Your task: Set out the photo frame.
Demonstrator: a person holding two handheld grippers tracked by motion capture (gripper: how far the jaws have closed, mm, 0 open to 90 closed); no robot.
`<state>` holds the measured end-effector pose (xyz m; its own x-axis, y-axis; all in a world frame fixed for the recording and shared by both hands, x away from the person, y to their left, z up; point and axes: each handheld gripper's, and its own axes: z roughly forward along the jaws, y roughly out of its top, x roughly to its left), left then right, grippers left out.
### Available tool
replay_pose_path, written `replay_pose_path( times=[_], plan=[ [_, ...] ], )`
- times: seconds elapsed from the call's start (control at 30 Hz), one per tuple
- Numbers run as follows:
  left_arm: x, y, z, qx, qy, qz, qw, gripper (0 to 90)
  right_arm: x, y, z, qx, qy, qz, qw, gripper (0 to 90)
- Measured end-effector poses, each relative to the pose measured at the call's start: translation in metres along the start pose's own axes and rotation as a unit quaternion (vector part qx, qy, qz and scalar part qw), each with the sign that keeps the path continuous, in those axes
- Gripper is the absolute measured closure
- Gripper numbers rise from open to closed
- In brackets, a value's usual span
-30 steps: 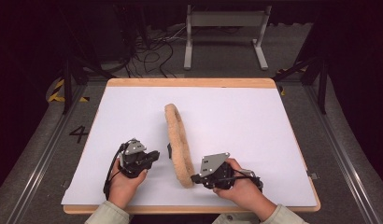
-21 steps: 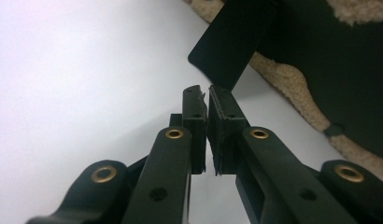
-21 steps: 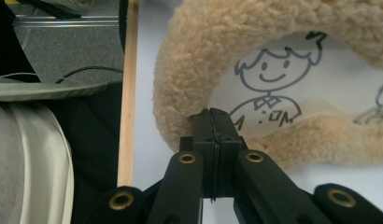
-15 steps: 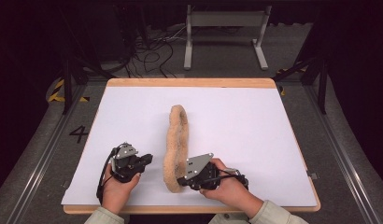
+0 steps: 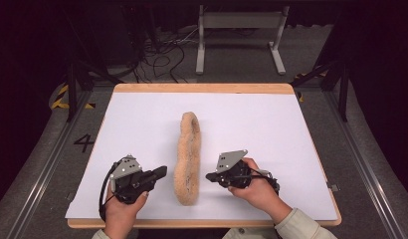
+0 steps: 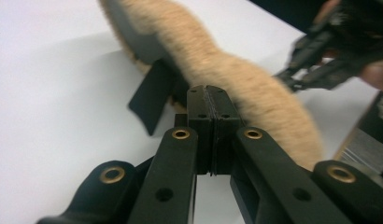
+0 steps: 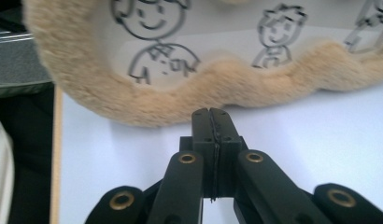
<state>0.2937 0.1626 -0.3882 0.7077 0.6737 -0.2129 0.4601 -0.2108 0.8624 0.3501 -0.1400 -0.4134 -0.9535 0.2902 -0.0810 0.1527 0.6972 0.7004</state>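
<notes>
A long tan fleece piece lies on edge down the middle of the white sheet. Its inner face is white with cartoon figures; the other side is dark, with a black tab. My left gripper is just left of its near end. Its jaws have just closed the last bit and stand shut with nothing between them. My right gripper points at the fleece from the right, shut and empty, a small gap short of the rim.
The sheet covers a wooden table, whose near edge is close under both hands. Beyond the far edge stand a metal frame and loose cables on the floor. Bare sheet lies on both sides of the fleece.
The right gripper, which was against the fleece's near end half a second ago, has drawn back to the right. The fleece's near end now lies a little further left. The left hand shifted slightly.
</notes>
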Motion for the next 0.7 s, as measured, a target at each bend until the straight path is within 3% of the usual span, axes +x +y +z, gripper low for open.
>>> replay_pose_path(
  times=[0.17,0.2,0.23,0.37,0.47,0.63,0.7],
  plan=[
    [-0.023,0.007,0.001,0.002,-0.043,0.033,0.9985,89.4,-0.009,-0.007,-0.002,0.003,-0.009,0.013,0.9999,90.0],
    [-0.023,0.007,0.001,0.002,-0.043,0.033,0.9985,89.5,-0.009,-0.007,-0.002,0.003,-0.009,0.013,0.9999,90.0],
    [-0.029,0.007,0.003,0.007,-0.054,0.044,0.9975,89.5,-0.010,-0.007,-0.002,0.003,-0.010,0.014,0.9998,90.0],
    [-0.037,0.003,0.016,0.038,-0.075,0.049,0.9952,89.6,-0.012,-0.010,-0.004,0.003,-0.015,0.019,0.9997,90.0],
    [-0.038,0.001,0.024,0.065,-0.108,0.036,0.9913,89.6,-0.014,-0.011,-0.006,0.003,-0.020,0.021,0.9996,90.0],
    [-0.044,-0.003,0.030,0.094,-0.119,0.042,0.9876,89.5,-0.016,-0.012,-0.007,0.003,-0.022,0.025,0.9994,90.0],
    [-0.046,-0.007,0.033,0.119,-0.124,0.048,0.9839,89.2,-0.016,-0.013,-0.006,0.004,-0.021,0.025,0.9995,90.0]
  ],
)
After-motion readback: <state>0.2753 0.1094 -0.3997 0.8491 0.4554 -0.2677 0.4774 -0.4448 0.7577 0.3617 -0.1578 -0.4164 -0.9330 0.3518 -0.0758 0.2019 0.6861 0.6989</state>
